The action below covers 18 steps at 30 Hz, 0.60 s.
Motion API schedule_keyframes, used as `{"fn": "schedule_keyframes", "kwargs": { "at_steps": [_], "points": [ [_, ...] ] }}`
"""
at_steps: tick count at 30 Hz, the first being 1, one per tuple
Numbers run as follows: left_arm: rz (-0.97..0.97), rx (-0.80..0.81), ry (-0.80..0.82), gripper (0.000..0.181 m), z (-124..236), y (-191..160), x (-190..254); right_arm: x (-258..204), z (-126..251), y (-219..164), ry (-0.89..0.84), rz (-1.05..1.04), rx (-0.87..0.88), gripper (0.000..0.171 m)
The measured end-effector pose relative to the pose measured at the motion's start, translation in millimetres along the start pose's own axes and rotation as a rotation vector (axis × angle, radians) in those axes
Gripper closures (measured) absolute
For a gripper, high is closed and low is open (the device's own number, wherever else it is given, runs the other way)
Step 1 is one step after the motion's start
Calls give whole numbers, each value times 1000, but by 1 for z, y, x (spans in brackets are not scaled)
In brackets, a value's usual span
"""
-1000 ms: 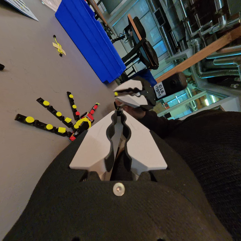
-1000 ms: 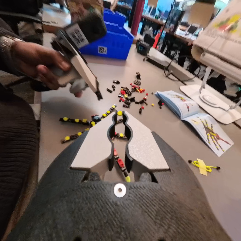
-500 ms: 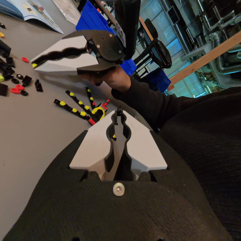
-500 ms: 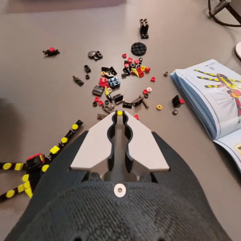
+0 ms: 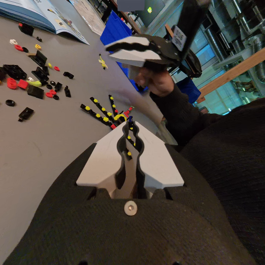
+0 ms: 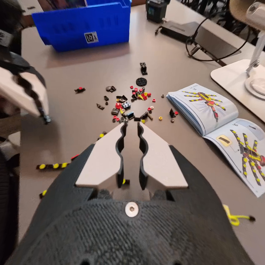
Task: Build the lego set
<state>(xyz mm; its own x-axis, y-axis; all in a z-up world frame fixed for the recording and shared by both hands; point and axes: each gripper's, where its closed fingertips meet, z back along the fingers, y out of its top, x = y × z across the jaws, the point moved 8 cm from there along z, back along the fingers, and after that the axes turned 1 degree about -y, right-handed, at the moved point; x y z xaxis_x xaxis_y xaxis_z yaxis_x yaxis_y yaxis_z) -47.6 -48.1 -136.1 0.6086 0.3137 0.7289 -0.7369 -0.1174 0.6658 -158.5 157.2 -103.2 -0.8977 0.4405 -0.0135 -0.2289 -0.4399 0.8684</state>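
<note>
The partly built spider (image 5: 105, 114), black legs with yellow studs and a red and yellow body, lies on the grey table; in the right wrist view it (image 6: 53, 166) is mostly hidden under my right gripper. My left gripper (image 5: 130, 123) is shut on a small dark piece (image 5: 130, 119), held above the spider's body; it also shows in the right wrist view (image 6: 45, 119). My right gripper (image 6: 131, 124) is open and empty, hovering near the pile of loose pieces (image 6: 129, 103). A yellow round stud (image 6: 143, 121) lies just past its right fingertip.
An open instruction booklet (image 6: 207, 109) lies right of the pile. A blue bin (image 6: 86, 28) stands at the back. A white lamp base (image 6: 232, 80), a grey box with cables (image 6: 203, 34) and a yellow elastic loop (image 6: 235, 219) lie on the right. Tip to tip, the grippers are about 15 centimeters apart. The white lamp base (image 6: 232, 80) lies around 35 centimeters away from my right fingertips.
My right gripper has opened; the yellow stud it held between its tips is gone from them. It has pulled back and tilted up. My left gripper stayed shut on its small piece.
</note>
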Motion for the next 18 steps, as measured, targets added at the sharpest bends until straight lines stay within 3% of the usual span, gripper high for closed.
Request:
{"fn": "schedule_keyframes", "kwargs": {
  "at_steps": [5,11,18],
  "points": [
    [16,-57,37,181,1,-1,-14,-47,33,-29,-5,99,62,156],
    [56,-254,4,180,-17,-19,-20,-91,8,-67,54,441,-151,147],
    [88,-327,18,180,-20,-29,-27,-80,14,-74,168,232,-200,154]
  ]
}}
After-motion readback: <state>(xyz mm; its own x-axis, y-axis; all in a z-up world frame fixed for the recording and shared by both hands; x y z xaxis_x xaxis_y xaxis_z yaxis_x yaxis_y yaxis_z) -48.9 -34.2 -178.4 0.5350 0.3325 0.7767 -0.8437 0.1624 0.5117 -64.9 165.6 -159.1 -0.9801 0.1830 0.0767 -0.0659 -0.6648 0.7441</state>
